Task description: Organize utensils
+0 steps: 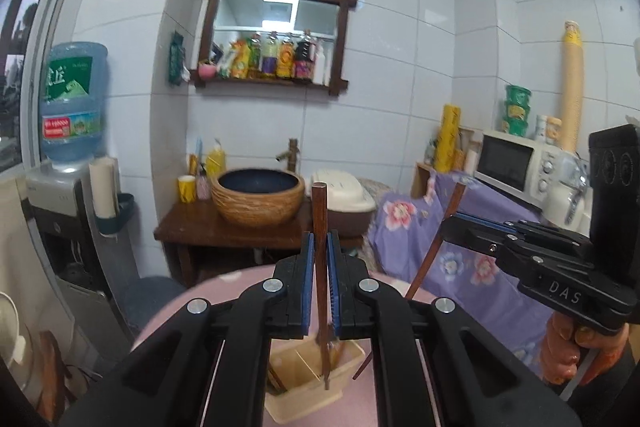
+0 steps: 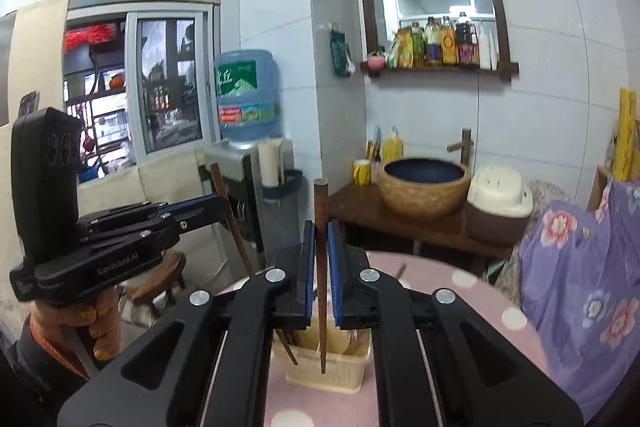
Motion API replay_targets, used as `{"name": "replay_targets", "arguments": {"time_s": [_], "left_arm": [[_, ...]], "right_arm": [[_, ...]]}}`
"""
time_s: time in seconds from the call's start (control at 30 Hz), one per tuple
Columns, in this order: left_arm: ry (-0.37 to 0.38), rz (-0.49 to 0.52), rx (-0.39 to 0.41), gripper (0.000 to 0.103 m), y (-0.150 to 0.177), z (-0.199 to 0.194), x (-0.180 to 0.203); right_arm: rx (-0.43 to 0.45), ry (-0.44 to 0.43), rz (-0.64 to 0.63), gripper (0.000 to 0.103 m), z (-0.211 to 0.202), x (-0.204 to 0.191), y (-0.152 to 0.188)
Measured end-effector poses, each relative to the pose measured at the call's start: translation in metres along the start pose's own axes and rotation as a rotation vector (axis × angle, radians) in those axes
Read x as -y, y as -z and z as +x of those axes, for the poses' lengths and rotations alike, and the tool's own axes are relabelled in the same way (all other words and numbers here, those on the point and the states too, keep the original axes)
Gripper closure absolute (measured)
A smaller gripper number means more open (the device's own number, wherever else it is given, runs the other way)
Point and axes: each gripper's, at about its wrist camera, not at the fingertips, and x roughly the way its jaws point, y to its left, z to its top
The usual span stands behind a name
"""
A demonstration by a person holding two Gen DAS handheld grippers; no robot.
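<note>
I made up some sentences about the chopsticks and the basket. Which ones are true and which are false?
1. Each gripper holds one brown chopstick. True: the left gripper grips the left chopstick, the right gripper grips the right chopstick.
2. The basket is red. False: it is cream.
3. The basket stands on a pink tablecloth with white dots. True.
4. Both chopsticks lie flat on the table. False: both are held nearly upright, tips pointing down at the basket.
5. The basket is empty. False: utensils already stand inside.
</note>
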Motion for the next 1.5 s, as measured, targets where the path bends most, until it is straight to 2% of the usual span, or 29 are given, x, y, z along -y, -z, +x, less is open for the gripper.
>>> {"name": "replay_targets", "arguments": {"time_s": [0.07,0.17,0.4,0.6,0.83,0.87,0.9,0.93,0.97,1.0,1.07,1.13,1.17,1.27,1.33,1.43,1.5], "left_arm": [[-0.028,-0.002,0.004,0.095,-0.003,0.012,-0.005],[-0.053,-0.017,-0.017,0.095,0.012,0.031,-0.012],[-0.07,-0.051,-0.155,0.095,0.078,0.075,-0.026],[-0.073,-0.063,-0.223,0.095,0.106,0.091,-0.032],[-0.079,-0.051,-0.203,0.093,0.105,0.084,-0.031],[-0.082,-0.045,-0.197,0.085,0.106,0.081,-0.03],[-0.082,-0.043,-0.187,0.077,0.106,0.076,-0.029],[-0.083,-0.048,-0.165,0.056,0.107,0.067,-0.029],[-0.083,-0.056,-0.139,0.039,0.109,0.059,-0.029],[-0.086,-0.064,-0.105,0.033,0.111,0.049,-0.029],[-0.095,-0.073,-0.037,0.022,0.122,0.025,-0.03],[-0.107,-0.064,0.012,0.011,0.14,0.001,-0.028],[-0.115,-0.058,0.029,0.005,0.149,-0.008,-0.027],[-0.145,-0.035,0.056,0.005,0.182,-0.038,-0.019],[-0.174,-0.032,0.049,0.005,0.208,-0.055,-0.014],[-0.235,-0.06,0.047,0.005,0.245,-0.079,-0.012],[-0.267,-0.092,0.052,0.005,0.267,-0.093,-0.011]], "right_arm": [[0.0,0.018,0.005,0.095,0.014,0.002,-0.003],[-0.028,0.029,0.03,0.095,0.039,0.008,0.015],[-0.146,0.04,0.084,0.095,0.085,0.022,0.079],[-0.173,0.05,0.105,0.095,0.095,0.026,0.104],[-0.137,0.05,0.122,0.092,0.085,0.028,0.109],[-0.126,0.06,0.116,0.09,0.081,0.026,0.109],[-0.11,0.07,0.111,0.078,0.074,0.025,0.11],[-0.082,0.081,0.108,0.057,0.064,0.023,0.111],[-0.049,0.097,0.107,0.046,0.054,0.022,0.113],[-0.001,0.12,0.099,0.033,0.04,0.019,0.118],[0.051,0.164,0.062,0.026,0.015,0.012,0.129],[0.071,0.201,0.03,0.005,-0.006,0.004,0.146],[0.081,0.213,0.018,0.005,-0.014,0.001,0.155],[0.043,0.273,-0.025,0.005,-0.033,-0.012,0.19],[0.009,0.27,-0.036,0.005,-0.043,-0.019,0.216],[0.003,0.255,0.031,0.005,-0.063,-0.023,0.264],[-0.075,0.241,0.065,0.005,-0.07,-0.026,0.295]]}}
